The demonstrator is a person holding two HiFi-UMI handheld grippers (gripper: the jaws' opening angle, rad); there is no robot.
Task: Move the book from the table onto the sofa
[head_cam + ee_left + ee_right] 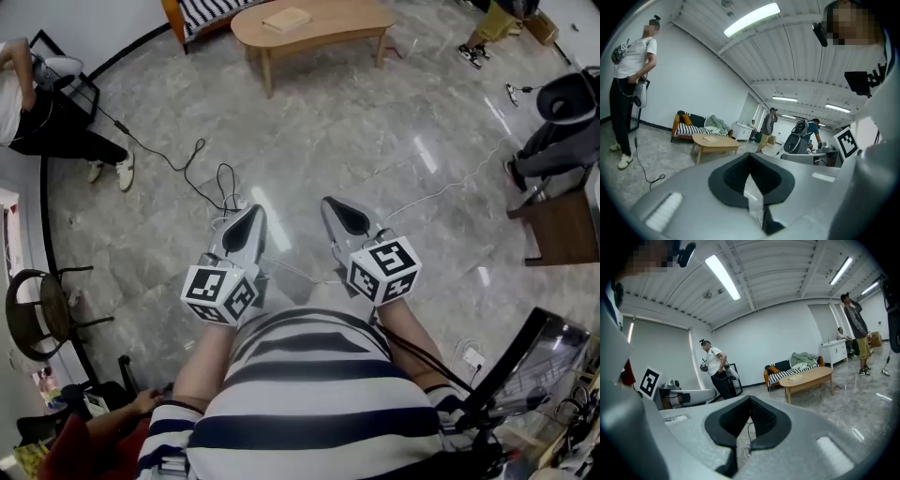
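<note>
two tools sit low in the centre of the head view, side by side just above the wearer's striped shirt point(319, 394), both aimed toward the top of the frame. the left tool point(248, 220) is clenched, and the left gripper view shows its dark pads point(733, 180) meeting along a line with nothing caught between them. the right tool point(342, 214) is clenched in the same way, and the right gripper view shows its pads point(766, 423) pressed together and empty. a marker cube point(220, 292) rides at the rear of the left tool and another marker cube point(384, 270) at the rear of the right one.

the book point(286, 19) lies flat on the wooden surface point(342, 23) at the top centre of the head view, well apart from both tools, with a wide stretch of grey marble floor point(366, 131) between them. it rests toward the left end of that surface. in the left gripper view the book point(710, 138) sits left of centre, above and to the left of the closed pads. in the right gripper view the book point(796, 378) sits right of centre, above and to the right of the pads.

the sofa point(202, 11), with its striped cushion, stands just beyond the surface at the top edge, left of the book. black cables point(220, 183) trail over the floor just above the left tool. a person in a white top point(37, 122) stands at the upper left.
</note>
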